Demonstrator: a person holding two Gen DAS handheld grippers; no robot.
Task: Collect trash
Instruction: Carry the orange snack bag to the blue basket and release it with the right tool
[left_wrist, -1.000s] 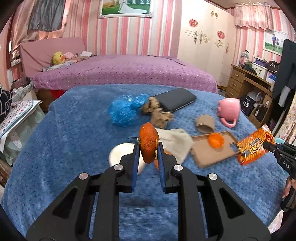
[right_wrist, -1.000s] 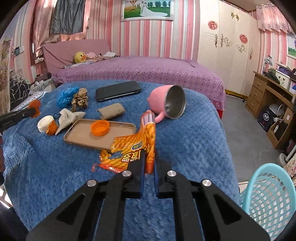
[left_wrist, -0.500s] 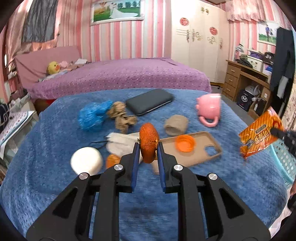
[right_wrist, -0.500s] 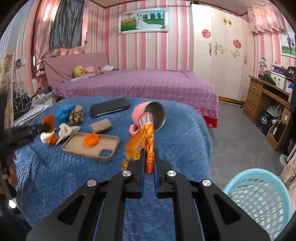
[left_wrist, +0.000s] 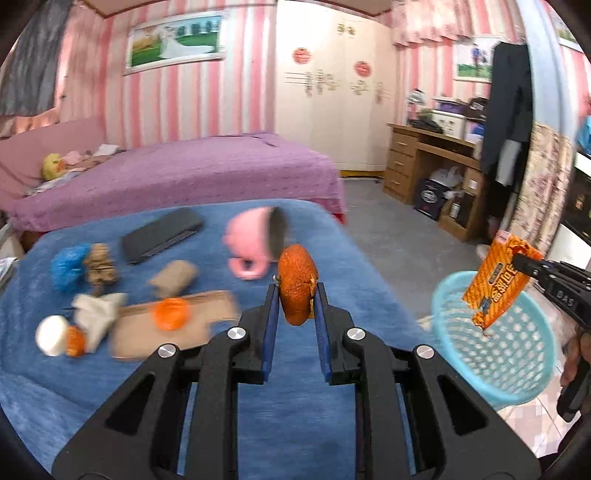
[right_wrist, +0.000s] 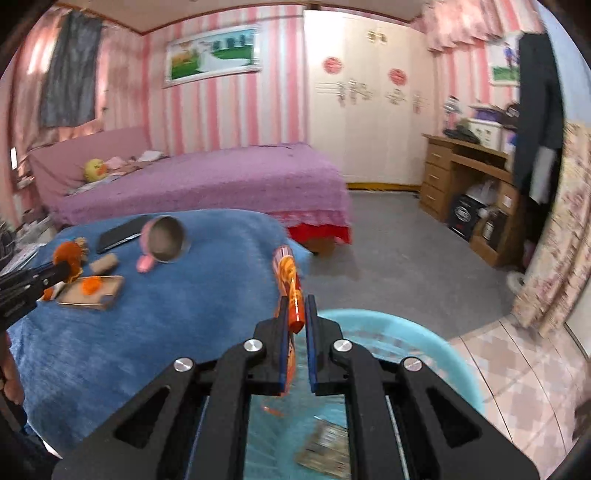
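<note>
My left gripper (left_wrist: 294, 291) is shut on an orange peel (left_wrist: 296, 288) and holds it in the air above the blue table's right part. My right gripper (right_wrist: 296, 306) is shut on an orange snack wrapper (right_wrist: 289, 291) and holds it over the light blue basket (right_wrist: 436, 354). In the left wrist view the wrapper (left_wrist: 496, 284) hangs above the basket (left_wrist: 517, 369), with the right gripper (left_wrist: 519, 258) at the far right. More trash lies on the table: a blue plastic wad (left_wrist: 68, 266), brown crumpled paper (left_wrist: 101, 264), a tissue (left_wrist: 98, 314).
On the blue cloth (left_wrist: 295, 413) lie a pink mug (left_wrist: 255, 236) on its side, a dark phone (left_wrist: 162, 234), a brown case (left_wrist: 173, 328) with an orange cap (left_wrist: 171, 314), a cardboard roll (left_wrist: 173, 277), a white ball (left_wrist: 51, 334). Trash lies in the basket (right_wrist: 325, 446).
Both grippers have swung to the right. The right one carried the wrapper off the table to above the basket. The left one kept the peel and moved towards the table's right edge.
</note>
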